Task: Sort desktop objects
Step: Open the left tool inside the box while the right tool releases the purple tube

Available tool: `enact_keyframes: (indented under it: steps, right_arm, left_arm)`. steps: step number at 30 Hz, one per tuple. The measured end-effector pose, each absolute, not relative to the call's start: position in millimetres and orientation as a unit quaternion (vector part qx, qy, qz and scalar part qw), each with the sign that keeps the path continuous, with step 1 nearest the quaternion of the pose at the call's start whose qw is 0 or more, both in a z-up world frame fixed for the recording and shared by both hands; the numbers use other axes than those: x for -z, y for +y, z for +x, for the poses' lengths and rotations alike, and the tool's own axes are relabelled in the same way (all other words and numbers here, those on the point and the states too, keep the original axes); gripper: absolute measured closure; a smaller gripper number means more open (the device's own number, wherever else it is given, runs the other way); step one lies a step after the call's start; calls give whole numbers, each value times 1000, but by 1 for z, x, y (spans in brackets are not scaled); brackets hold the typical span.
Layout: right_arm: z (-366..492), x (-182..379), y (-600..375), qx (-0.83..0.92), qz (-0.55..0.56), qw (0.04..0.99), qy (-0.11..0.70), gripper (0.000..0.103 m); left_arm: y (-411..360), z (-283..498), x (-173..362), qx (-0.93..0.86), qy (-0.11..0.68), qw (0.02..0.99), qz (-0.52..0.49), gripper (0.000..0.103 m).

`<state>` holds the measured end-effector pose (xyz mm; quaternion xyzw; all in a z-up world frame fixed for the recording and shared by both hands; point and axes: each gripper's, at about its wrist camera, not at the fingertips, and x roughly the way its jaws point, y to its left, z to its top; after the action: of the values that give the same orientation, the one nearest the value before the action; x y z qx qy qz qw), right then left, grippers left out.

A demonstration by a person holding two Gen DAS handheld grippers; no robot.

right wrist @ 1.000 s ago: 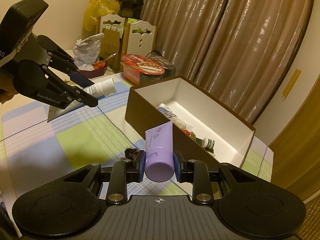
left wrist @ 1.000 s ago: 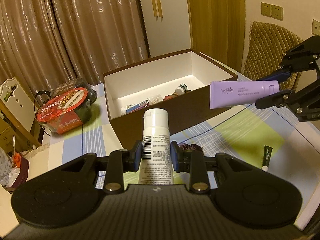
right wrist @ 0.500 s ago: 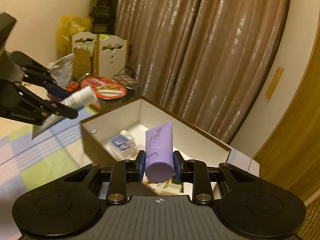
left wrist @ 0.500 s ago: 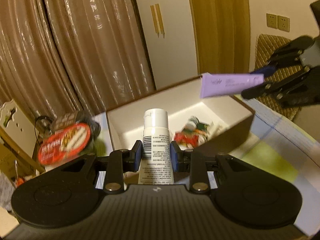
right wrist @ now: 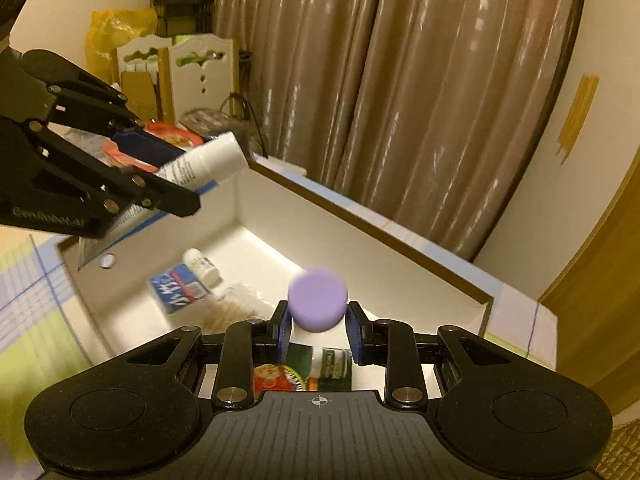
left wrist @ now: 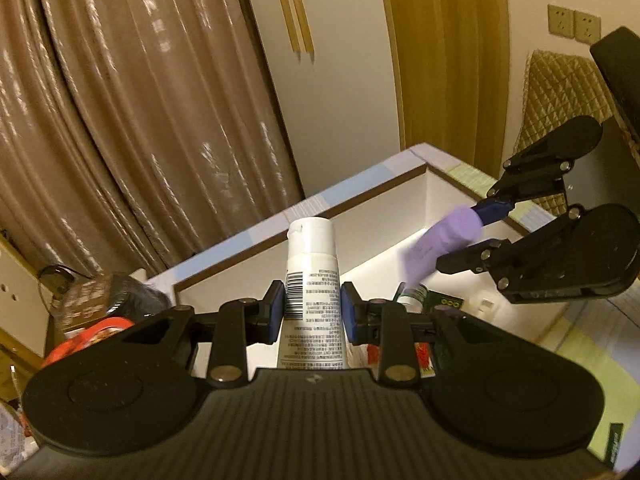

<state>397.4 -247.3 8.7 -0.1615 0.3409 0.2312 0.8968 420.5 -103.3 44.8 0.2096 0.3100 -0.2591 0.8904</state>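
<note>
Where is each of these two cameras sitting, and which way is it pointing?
Left wrist view: sits on the left gripper, looks along its fingers at the white tube it holds, over the open box; the right gripper shows too.
Right wrist view: sits on the right gripper, looks down at the purple tube over the box; the left gripper shows too.
Shared: box, both tubes, both grippers, curtains.

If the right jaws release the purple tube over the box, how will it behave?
The purple tube looks soft plastic, so it probably lands unharmed. Its round cap may let it roll slightly. Clutter inside the box should stop it.
</note>
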Motion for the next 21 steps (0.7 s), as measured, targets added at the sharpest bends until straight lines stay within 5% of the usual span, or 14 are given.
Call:
enact_keyframes:
  steps: [15, 17, 21]
  right_arm:
    - [444, 14, -247, -238, -159, 883, 371, 75]
    - [446, 16, -246, -239, -161, 883, 370, 75]
    - [449, 19, -243, -241, -160, 883, 369, 75]
  left_arm:
    - [-108, 457, -5, 261, 341, 881, 196, 74]
    - [-107, 460, -1, 261, 343, 881, 194, 41]
    - [-106, 465, 5, 260, 347, 881, 188, 38]
